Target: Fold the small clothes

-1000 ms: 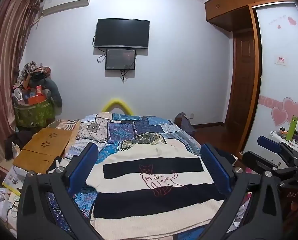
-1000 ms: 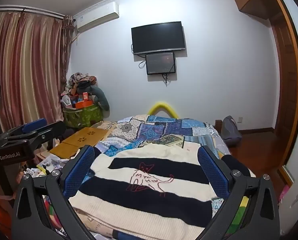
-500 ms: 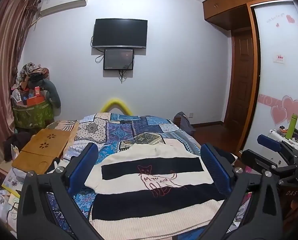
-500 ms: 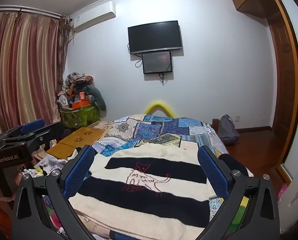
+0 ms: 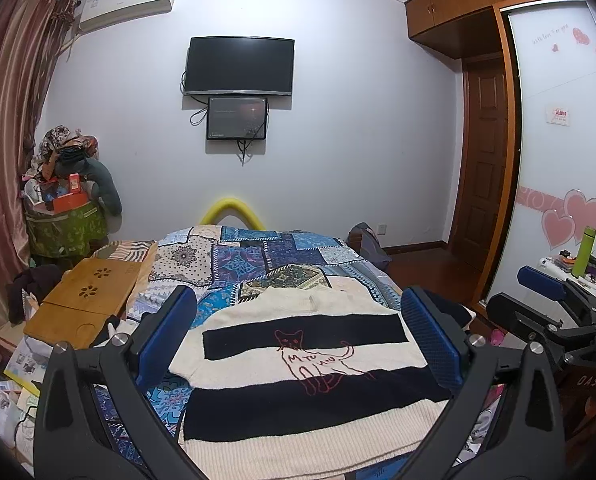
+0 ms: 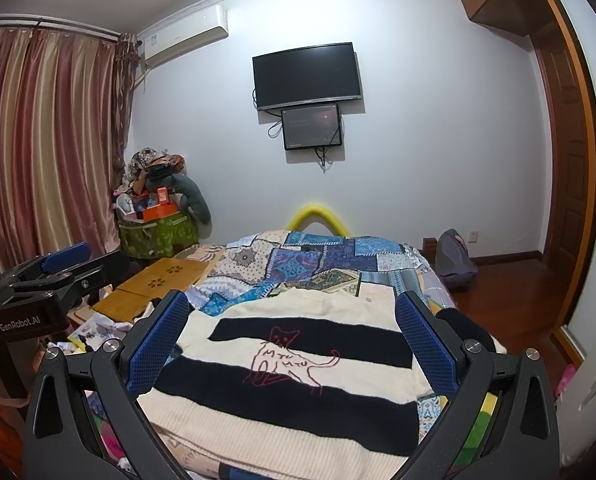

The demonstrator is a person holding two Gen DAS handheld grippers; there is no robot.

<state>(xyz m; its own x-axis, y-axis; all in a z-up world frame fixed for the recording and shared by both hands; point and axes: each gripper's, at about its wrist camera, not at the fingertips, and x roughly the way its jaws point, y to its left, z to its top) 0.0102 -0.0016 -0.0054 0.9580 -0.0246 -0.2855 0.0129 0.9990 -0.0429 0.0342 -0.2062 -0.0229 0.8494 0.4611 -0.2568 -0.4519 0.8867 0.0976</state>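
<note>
A cream sweater with black stripes and a red cat outline (image 5: pixel 306 364) lies flat on the near end of the bed, its sleeves tucked out of sight. It also shows in the right wrist view (image 6: pixel 298 364). My left gripper (image 5: pixel 298 320) is open and empty, held above the sweater's near part without touching it. My right gripper (image 6: pixel 291 320) is open and empty too, hovering over the same sweater. The right gripper also shows at the right edge of the left wrist view (image 5: pixel 546 292). The left gripper shows at the left edge of the right wrist view (image 6: pixel 57 268).
A blue patchwork quilt (image 5: pixel 257 256) covers the bed. A wooden lap table (image 5: pixel 85 304) and loose clutter sit left of the bed. A green bag piled with things (image 5: pixel 65 228) stands in the far left corner. A wardrobe with hearts (image 5: pixel 558 160) is on the right.
Both grippers have shifted only slightly; the views tilted a little, the sweater sits a touch lower in the right view. The sweater has not moved and both grippers stay open.
</note>
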